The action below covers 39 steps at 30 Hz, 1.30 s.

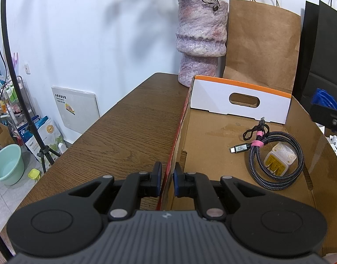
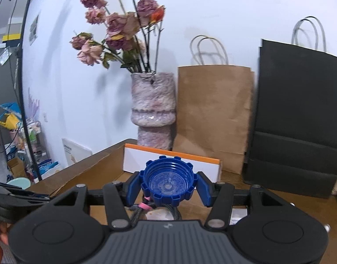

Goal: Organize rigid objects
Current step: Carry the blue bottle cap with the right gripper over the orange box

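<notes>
The right gripper [image 2: 168, 183] pinches a blue ridged plastic screw cap [image 2: 168, 184] between its blue pads, hollow side towards the camera, held in the air above the near part of the shallow brown cardboard box [image 1: 212, 136]; the left gripper [image 1: 167, 181] is pressed together on the box's left wall, one finger outside over the dark wood-grain table [image 1: 128, 127] and one inside, and so steadies the box.

We judge the step in hand to be carrying the cap into the box and setting it down; to do it well, we keep the left clamp firm so the light box does not slide when the cap lands; we bring the cap low over bare cardboard before we spread the pads, since a round cap let go from height could roll or bounce.

Inside the box lie a coiled grey braided cable with a pink tie [image 1: 276, 156] and a small white wall charger [image 1: 278, 160], the charger resting within the coil; the free floor is to the left of them, so we aim there and avoid landing on the cable; in the right wrist view the coil sits just below the cap, so we shift sideways first.

We keep the cap level, and we lift straight up after release so the pads do not drag it.
</notes>
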Each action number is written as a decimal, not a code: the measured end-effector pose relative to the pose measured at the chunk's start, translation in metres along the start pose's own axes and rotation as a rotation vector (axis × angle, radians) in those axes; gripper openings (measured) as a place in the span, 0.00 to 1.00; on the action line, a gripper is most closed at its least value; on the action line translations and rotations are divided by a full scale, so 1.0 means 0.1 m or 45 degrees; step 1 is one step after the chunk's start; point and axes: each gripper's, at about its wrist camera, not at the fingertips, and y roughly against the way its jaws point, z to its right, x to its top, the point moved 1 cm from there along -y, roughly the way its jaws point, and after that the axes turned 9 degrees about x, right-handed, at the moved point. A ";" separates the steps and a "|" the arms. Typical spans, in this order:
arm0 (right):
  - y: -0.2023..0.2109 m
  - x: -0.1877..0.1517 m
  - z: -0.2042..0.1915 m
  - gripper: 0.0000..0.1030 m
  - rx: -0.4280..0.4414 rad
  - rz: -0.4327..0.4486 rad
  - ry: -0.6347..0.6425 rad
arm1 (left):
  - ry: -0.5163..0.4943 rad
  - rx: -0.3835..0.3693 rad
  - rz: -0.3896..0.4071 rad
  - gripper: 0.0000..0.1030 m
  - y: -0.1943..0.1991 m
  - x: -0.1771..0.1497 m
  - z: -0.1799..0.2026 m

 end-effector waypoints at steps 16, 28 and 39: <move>-0.33 0.03 -0.14 0.52 0.135 -0.166 0.084 | -0.009 0.013 0.022 0.11 0.01 -0.01 0.01; -0.35 0.02 -0.14 0.52 0.135 -0.183 0.084 | -0.008 0.012 0.022 0.11 0.01 -0.01 0.01; -0.31 0.03 -0.12 1.00 0.079 -0.153 0.085 | -0.009 0.014 0.025 0.11 0.00 -0.01 0.01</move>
